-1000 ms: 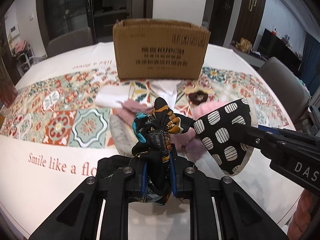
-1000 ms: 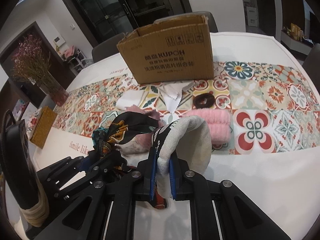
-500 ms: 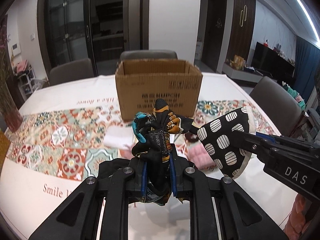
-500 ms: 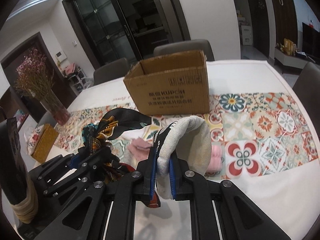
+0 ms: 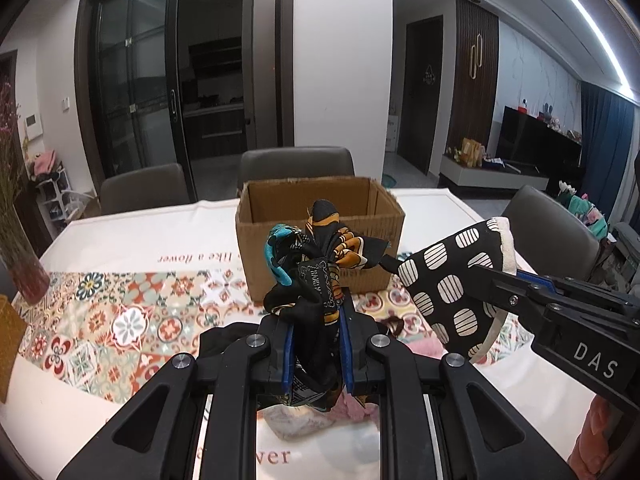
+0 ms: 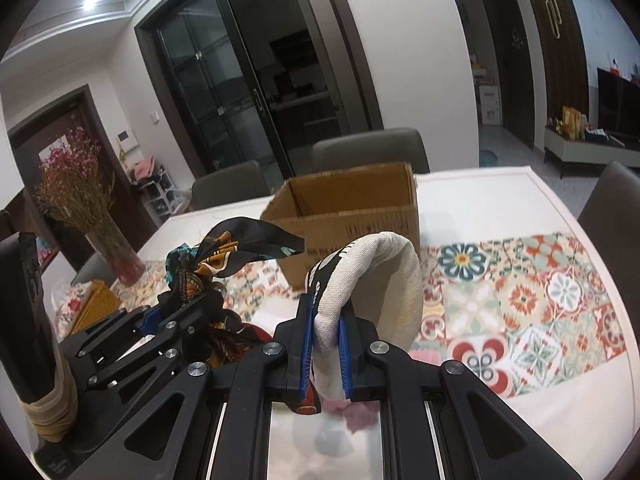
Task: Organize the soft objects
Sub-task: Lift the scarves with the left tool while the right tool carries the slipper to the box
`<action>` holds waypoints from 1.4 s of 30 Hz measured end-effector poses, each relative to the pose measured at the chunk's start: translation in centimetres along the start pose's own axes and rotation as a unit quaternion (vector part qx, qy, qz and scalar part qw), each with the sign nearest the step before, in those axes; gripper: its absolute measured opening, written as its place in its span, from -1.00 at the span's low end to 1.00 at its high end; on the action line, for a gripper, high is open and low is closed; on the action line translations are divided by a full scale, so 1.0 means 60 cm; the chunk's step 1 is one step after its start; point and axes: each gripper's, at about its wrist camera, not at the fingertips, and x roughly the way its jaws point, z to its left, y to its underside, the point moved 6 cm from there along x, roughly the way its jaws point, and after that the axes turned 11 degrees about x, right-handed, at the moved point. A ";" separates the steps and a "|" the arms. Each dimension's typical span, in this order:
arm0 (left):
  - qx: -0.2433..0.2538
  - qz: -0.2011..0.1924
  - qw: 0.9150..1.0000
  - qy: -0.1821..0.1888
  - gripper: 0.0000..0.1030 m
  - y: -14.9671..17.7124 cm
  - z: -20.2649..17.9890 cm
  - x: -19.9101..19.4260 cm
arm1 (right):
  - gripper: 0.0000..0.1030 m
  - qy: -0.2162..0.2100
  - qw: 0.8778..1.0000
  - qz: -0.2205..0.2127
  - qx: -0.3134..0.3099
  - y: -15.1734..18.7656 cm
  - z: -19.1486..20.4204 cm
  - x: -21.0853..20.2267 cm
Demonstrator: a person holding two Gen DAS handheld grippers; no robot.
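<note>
Both grippers were clamped shut on cloth: your left gripper (image 5: 316,354) held the black scarf (image 5: 316,272), your right gripper (image 6: 325,350) the dotted mitt (image 5: 456,280). Over the last second you lifted both clear of the table (image 6: 480,196), so the open box (image 5: 320,208) near its far edge now showed its inside. This probably meant the carry to the box came next.
</note>
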 end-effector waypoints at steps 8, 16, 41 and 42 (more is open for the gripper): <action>0.011 -0.025 1.000 -0.001 -0.63 -0.045 0.012 0.009 | -0.75 0.005 0.999 -0.039 -0.006 -0.050 0.013 -0.003; 0.027 -0.052 0.998 -0.008 -0.63 -0.096 0.030 0.027 | -0.75 -0.001 0.998 -0.070 -0.007 -0.099 0.027 0.004; 0.062 -0.091 0.994 -0.025 -0.63 -0.241 0.074 0.147 | -0.75 -0.002 0.994 -0.099 -0.040 -0.244 0.047 0.108; 0.064 -0.090 0.994 -0.025 -0.63 -0.242 0.076 0.151 | -0.75 0.000 0.994 -0.100 -0.043 -0.248 0.047 0.111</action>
